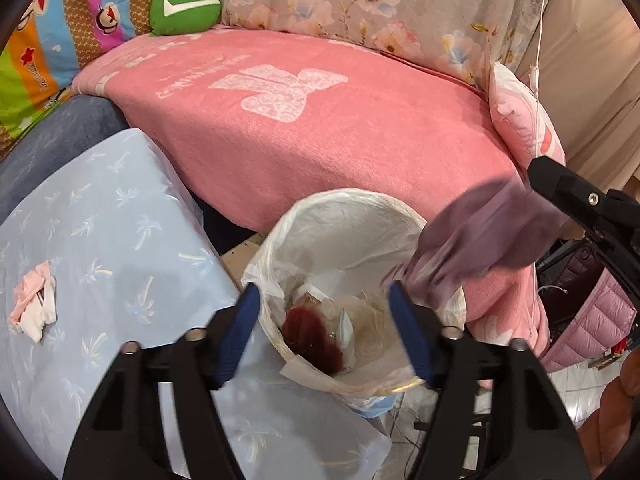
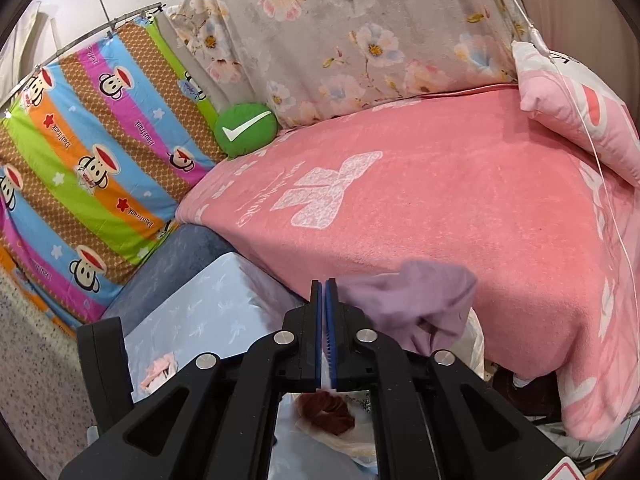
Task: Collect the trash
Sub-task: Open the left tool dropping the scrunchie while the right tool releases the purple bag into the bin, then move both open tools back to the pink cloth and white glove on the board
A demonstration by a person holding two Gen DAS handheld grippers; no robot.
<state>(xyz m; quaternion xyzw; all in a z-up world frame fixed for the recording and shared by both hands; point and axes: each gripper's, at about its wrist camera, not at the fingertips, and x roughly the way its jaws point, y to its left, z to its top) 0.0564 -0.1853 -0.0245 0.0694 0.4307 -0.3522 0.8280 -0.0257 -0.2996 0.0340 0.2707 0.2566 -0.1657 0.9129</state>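
A trash bin [image 1: 400, 216] lined with a white plastic bag stands between the table and the bed; dark red trash [image 1: 316, 340] lies inside, also seen in the right wrist view [image 2: 328, 416]. My left gripper [image 1: 324, 332] is open and empty just above the bin's near rim. My right gripper [image 2: 324, 300] is shut on a purple cloth-like piece of trash [image 2: 416, 304], which hangs blurred over the bin's right rim in the left wrist view [image 1: 476, 236]. A crumpled pink-and-white tissue [image 1: 34, 304] lies on the light blue tablecloth [image 1: 120, 220].
A bed with a pink blanket [image 1: 320, 120] runs behind the bin, with a pink pillow [image 1: 520, 116], a green check-mark cushion [image 1: 186, 8] and floral bedding [image 1: 360, 0]. A pink puffer jacket [image 1: 592, 320] lies at the right. A striped cartoon sheet [image 2: 80, 160] hangs at the left.
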